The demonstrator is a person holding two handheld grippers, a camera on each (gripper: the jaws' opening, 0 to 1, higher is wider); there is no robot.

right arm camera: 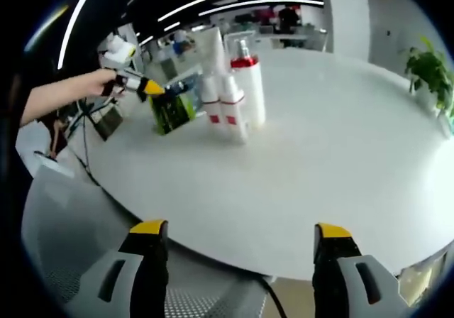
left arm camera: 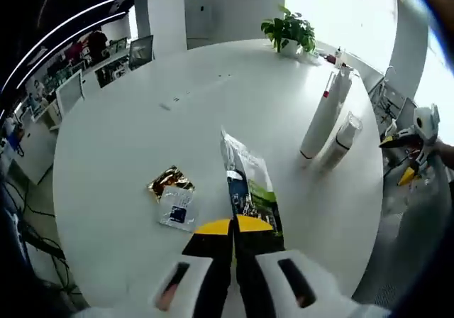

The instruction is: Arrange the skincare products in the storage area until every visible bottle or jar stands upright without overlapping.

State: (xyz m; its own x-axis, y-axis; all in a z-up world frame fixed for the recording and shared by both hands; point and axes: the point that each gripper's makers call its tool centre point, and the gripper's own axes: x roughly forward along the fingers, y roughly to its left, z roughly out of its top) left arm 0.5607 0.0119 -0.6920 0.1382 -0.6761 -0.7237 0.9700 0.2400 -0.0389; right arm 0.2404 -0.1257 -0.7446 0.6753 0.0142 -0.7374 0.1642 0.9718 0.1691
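Round white table (left arm camera: 128, 155) in an open office, potted green plant (left arm camera: 289, 33) at its far edge. Left gripper (left arm camera: 233, 226): yellow-tipped jaws clamped together on a blue-green foil sachet (left arm camera: 248, 187). Right gripper (right arm camera: 240, 230): jaws wide apart, holding nothing. Upright near the sachet: tall white bottles (right arm camera: 230, 94). Flat on the tabletop: gold crumpled packet (left arm camera: 169, 180), small white sachet (left arm camera: 177, 209).

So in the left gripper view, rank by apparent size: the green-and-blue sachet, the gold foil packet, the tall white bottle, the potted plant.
1. Green-and-blue sachet, though it lies nearest the camera, pinched by the left gripper.
2. Tall white bottle.
3. Potted plant, farthest away, so its true size is unsure.
4. Gold foil packet.
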